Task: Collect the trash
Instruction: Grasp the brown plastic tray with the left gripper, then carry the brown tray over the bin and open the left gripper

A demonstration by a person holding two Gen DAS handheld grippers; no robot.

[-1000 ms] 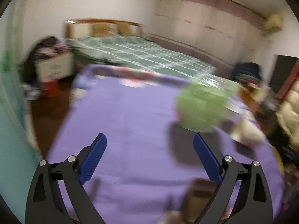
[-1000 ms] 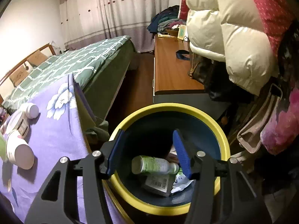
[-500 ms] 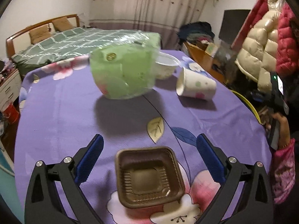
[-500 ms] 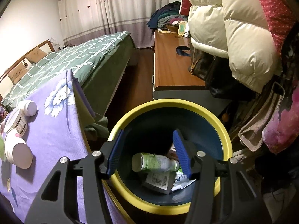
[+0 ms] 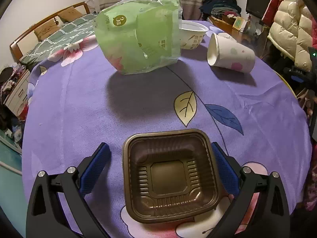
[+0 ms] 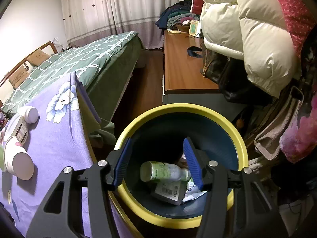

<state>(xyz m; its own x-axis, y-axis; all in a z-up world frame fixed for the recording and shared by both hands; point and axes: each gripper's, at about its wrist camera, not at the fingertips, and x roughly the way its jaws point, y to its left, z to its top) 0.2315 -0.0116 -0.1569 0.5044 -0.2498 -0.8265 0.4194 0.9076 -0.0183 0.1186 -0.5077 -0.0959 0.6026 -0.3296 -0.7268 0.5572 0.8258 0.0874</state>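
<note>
left wrist view: left gripper (image 5: 160,166) stands wide, its pads flanking a brown plastic tray (image 5: 170,175) on the purple cloth (image 5: 79,109), nothing gripped. far behind: green bag (image 5: 138,31), tipped paper cup (image 5: 230,53), white bowl (image 5: 191,34).

right wrist view: right gripper (image 6: 158,162) sits half open and empty over the yellow-rimmed bin (image 6: 218,117), which holds a green bottle (image 6: 164,171) and wrappers.

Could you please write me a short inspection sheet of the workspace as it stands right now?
Surface: purple floral tablecloth.
Job's things: brown plastic tray, tipped paper cup, white bowl, green bag; bin holds a bottle.
Clutter: nothing seen.
Grippers: left tongs open astride the tray; right tongs empty, above the bin.
Cables: nothing seen.
Surroundings: bed, hanging coats.
</note>
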